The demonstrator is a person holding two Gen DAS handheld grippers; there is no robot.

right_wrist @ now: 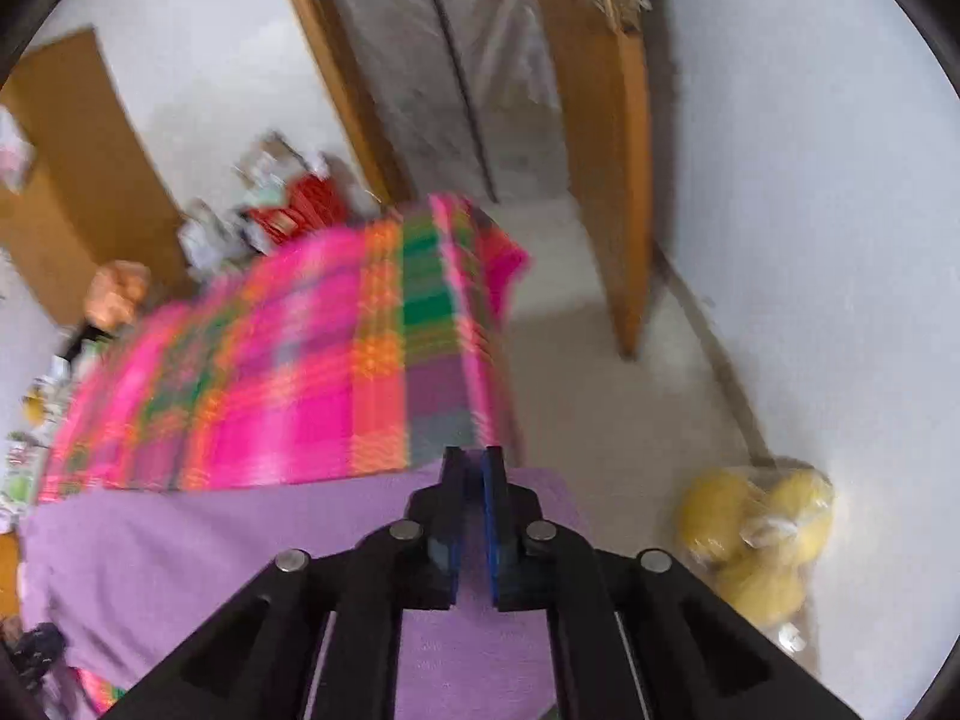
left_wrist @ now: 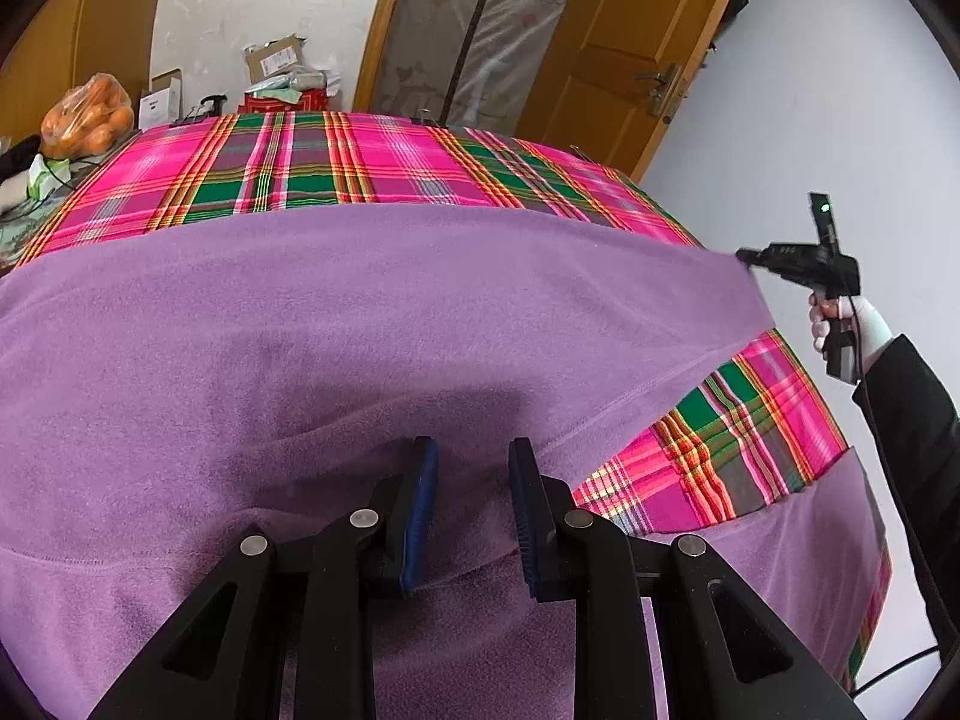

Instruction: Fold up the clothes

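two claws: right claw (left_wrist: 747, 257) pinches the purple garment (left_wrist: 336, 324) corner mid-fold; left claw (left_wrist: 473, 516) released. next we lay it flat.

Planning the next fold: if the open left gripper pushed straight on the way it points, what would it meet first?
Most likely the purple fleece garment spread on the pink plaid cloth; the left gripper points down onto it, though depth is unclear.
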